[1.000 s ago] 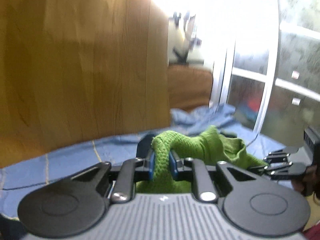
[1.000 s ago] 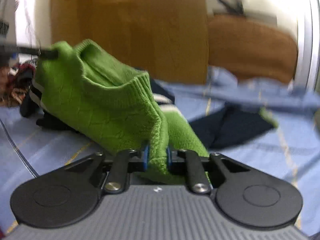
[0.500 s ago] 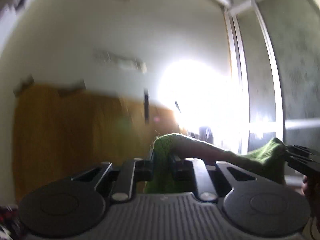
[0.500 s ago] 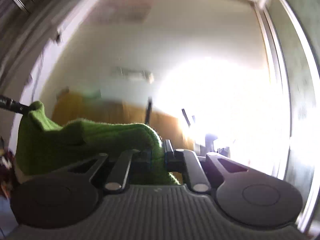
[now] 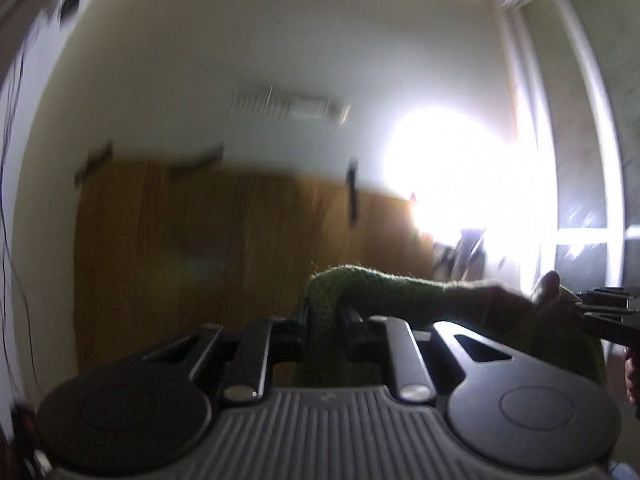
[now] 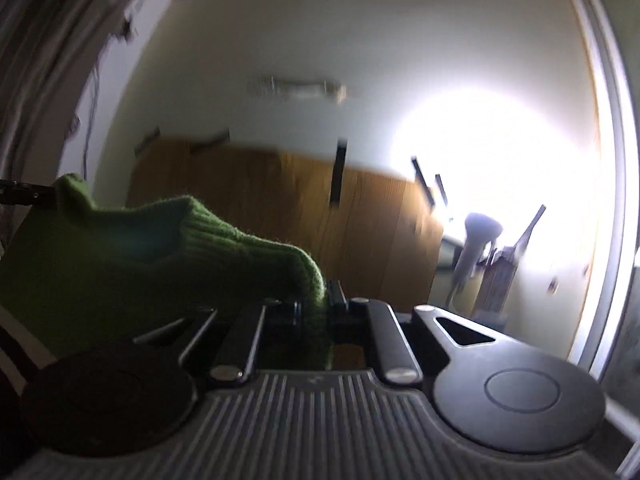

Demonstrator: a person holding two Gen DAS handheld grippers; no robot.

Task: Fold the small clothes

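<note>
A wooden wardrobe [image 5: 224, 264] fills the middle of both views, a glaring window [image 6: 500, 168] at right. The green knit garment [image 6: 132, 256] hangs stretched in the air between the tools, its long axis running across the frame. The left gripper [image 5: 323, 320] and the right gripper [image 6: 316, 316] each pinch one end, jaws narrow on the knit; neither is nearer.

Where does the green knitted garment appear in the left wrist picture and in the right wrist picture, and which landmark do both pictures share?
Left wrist view: the green knitted garment runs from the closed jaws at lower centre to the right edge, where the other gripper pinches it.
Right wrist view: it fills the lower left, from the closed jaws at centre to the left edge.
Shared landmark: the brown wooden wardrobe under the pale wall.
</note>
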